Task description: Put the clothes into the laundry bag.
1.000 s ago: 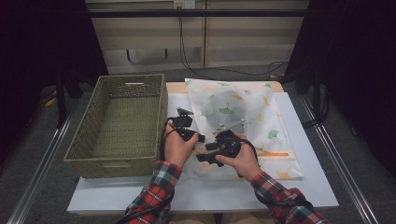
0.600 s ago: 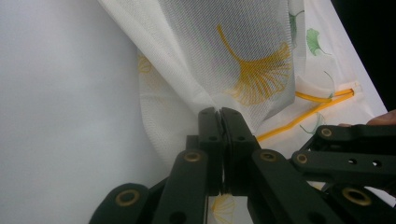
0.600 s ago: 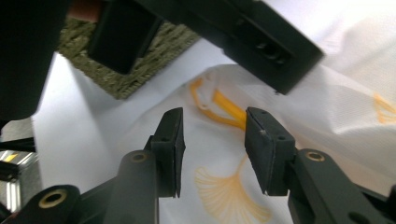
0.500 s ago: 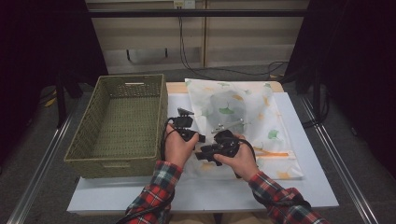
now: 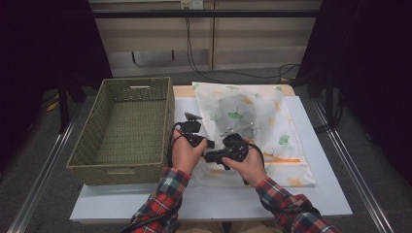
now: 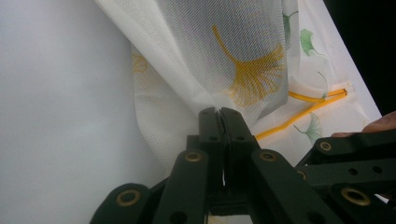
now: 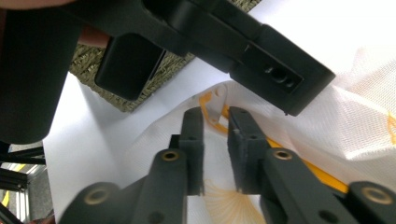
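Observation:
A white mesh bag (image 5: 272, 121) printed with ginkgo leaves lies flat on the table, with a pale garment (image 5: 235, 109) inside it. My left gripper (image 6: 219, 112) is shut on a fold of the mesh (image 6: 224, 51) at the bag's near left corner and lifts it a little. My right gripper (image 7: 215, 114) sits just beside it. Its jaws have just been closing, and a narrow gap still stands between them. The yellow zipper pull (image 7: 208, 105) lies at their tips, untouched by the pads. In the high view both grippers (image 5: 210, 150) meet at that corner.
A woven green basket (image 5: 121, 160) stands at the table's left, close to my left hand. The white tabletop (image 5: 291, 194) runs bare in front of the bag. The yellow zipper (image 6: 299, 112) runs along the bag's near edge. Metal rails flank the table.
Both hands keep their place at the bag's near left corner; the high view shows no clear shift.

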Available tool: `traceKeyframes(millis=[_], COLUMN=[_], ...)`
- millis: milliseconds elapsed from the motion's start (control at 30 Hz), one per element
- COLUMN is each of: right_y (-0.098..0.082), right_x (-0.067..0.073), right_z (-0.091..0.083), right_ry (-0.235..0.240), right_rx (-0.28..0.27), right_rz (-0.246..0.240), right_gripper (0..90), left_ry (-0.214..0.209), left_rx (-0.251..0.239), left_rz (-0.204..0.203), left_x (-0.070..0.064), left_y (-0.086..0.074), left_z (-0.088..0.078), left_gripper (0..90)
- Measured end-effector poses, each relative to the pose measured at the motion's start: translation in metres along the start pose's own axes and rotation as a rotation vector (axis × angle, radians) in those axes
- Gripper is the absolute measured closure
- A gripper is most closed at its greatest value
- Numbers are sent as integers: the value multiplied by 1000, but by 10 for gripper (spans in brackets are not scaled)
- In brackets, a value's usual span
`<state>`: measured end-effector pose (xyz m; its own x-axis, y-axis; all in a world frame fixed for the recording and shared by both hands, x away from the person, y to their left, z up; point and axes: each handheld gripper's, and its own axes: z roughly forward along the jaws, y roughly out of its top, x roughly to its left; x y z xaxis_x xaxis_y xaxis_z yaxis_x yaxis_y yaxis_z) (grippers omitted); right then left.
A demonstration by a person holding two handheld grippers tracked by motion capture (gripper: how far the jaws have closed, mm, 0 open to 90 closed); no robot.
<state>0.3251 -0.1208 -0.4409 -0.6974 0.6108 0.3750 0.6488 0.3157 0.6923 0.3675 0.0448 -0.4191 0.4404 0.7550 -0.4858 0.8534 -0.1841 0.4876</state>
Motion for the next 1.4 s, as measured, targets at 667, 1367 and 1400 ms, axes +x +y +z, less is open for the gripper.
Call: traceKeyframes(millis=[667,1367,1400], right_y=[0,3,3], right_x=[3,3,3], right_z=[3,6,6], right_ry=[-2,-22,-18], right_rx=[26,26,34], right_rz=[-24,11,10], right_gripper=[900,900,900], left_ry=[-16,-7,-5], left_rx=[10,4,0], left_rz=[-3,-11,-18], left_x=[2,1,1], left_y=[0,-1,-1], left_z=[0,1,0], left_gripper=[886,883,880])
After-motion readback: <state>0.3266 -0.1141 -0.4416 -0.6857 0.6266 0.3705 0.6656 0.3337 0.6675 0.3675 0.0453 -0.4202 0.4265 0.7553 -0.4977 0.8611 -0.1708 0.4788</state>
